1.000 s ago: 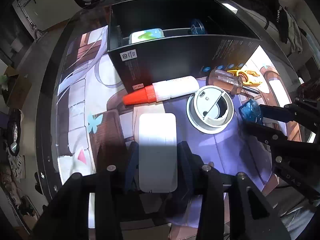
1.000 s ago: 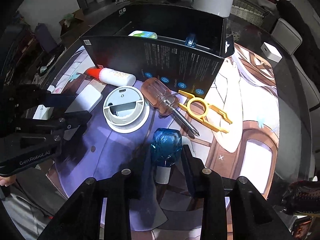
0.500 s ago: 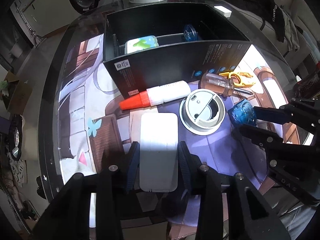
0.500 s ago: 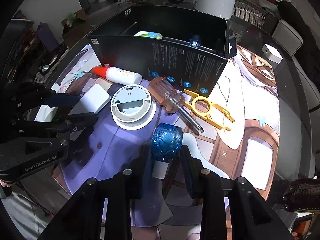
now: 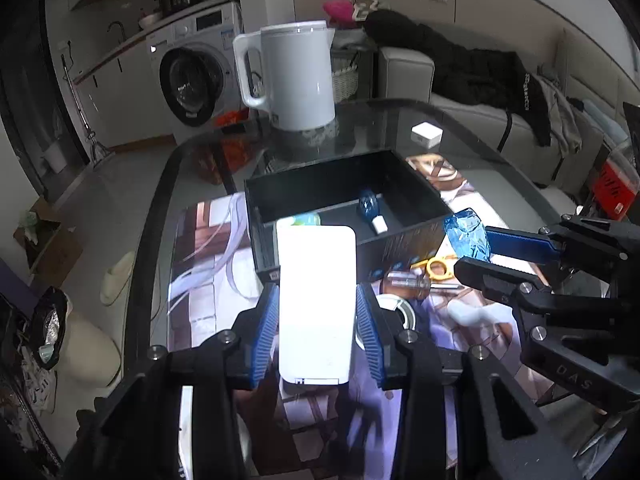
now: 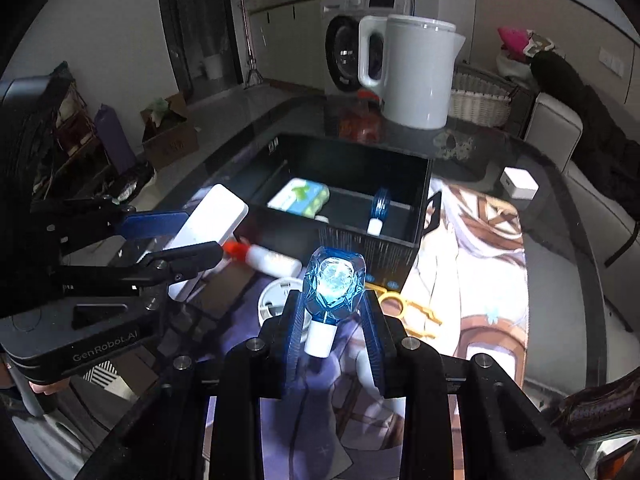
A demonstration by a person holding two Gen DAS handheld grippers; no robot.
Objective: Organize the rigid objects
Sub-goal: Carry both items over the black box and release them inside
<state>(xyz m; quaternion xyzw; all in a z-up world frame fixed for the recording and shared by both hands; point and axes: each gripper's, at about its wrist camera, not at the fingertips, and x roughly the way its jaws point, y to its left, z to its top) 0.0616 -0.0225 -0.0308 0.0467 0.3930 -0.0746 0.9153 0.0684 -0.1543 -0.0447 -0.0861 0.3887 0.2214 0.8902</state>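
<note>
Both hands are up off the counter [image 5: 384,120] and loaded. The left hand-held gripper [image 5: 317,316] is clamped on the flat white rounded-corner plastic slab [image 5: 317,300], pads on its two long edges, the slab sticking out ahead and hanging over the near wall of the open black cardboard box [image 5: 404,236]. Stiff, light and smooth-sided by the look of it, so a squeeze low on the long edges is right, though it could slide if tipped steeply.

The right hand-held gripper [image 6: 334,320] has its pads closed on the faceted translucent blue plastic knob with a white stub [image 6: 334,284], lifted in front of the box's near wall. Hard and probably light, but the facets give little flat for the pads; it looks gripped around the lower body, though glare makes that hard to confirm.

Both grippers angle downward toward the box from the near edge of the counter, side by side, left one showing in the right view. Inside the box lie a green-and-white packet [image 6: 300,198] and a blue disc-shaped piece [image 6: 380,206].
</note>
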